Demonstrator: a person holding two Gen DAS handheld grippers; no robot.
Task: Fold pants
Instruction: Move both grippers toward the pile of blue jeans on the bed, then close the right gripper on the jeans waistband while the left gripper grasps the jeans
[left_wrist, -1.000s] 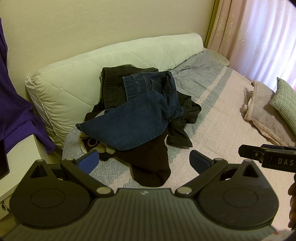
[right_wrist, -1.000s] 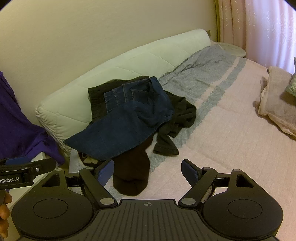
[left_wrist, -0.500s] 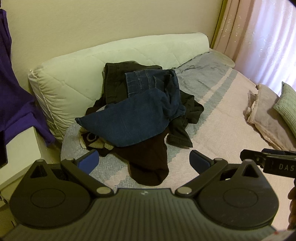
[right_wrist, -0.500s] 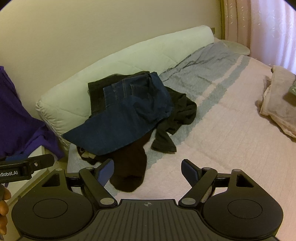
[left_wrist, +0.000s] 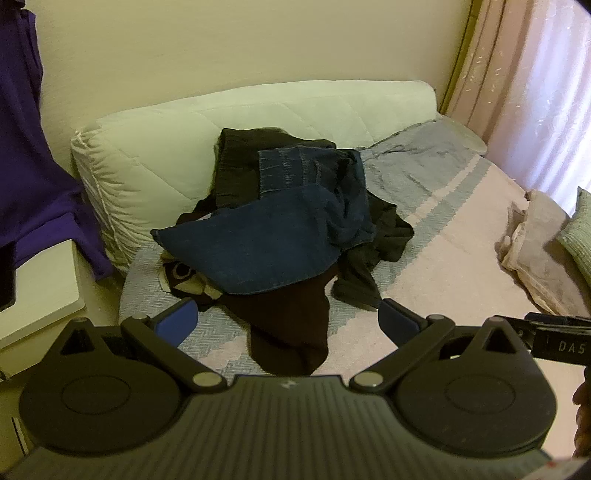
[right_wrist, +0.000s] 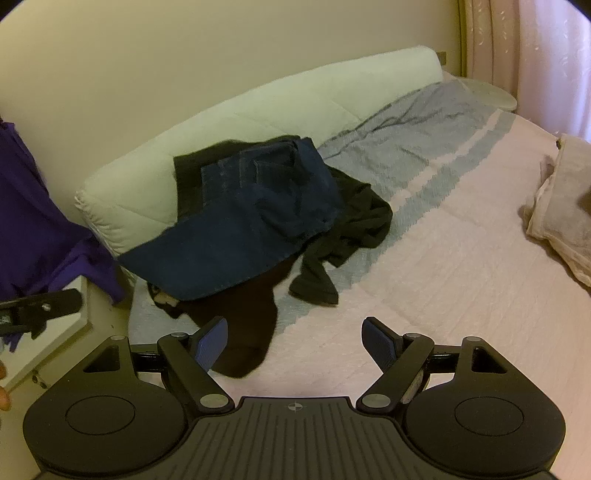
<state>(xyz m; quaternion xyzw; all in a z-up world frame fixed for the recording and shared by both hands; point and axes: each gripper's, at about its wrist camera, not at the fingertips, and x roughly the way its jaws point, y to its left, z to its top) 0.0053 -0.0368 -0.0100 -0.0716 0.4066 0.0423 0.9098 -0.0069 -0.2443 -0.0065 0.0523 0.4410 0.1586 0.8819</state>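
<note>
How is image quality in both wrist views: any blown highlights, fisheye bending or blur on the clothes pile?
Left wrist view: curtain overexposed at right, wall edge bowed by the fisheye, jeans slightly soft. Right wrist view: dark vignette corners, black garments lose detail in shadow, bedspread evenly lit.

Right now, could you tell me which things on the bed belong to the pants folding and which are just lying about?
For the job: blue jeans, dark trousers, black garment.
Lying about: white bolster, purple cloth, beige blanket.
</note>
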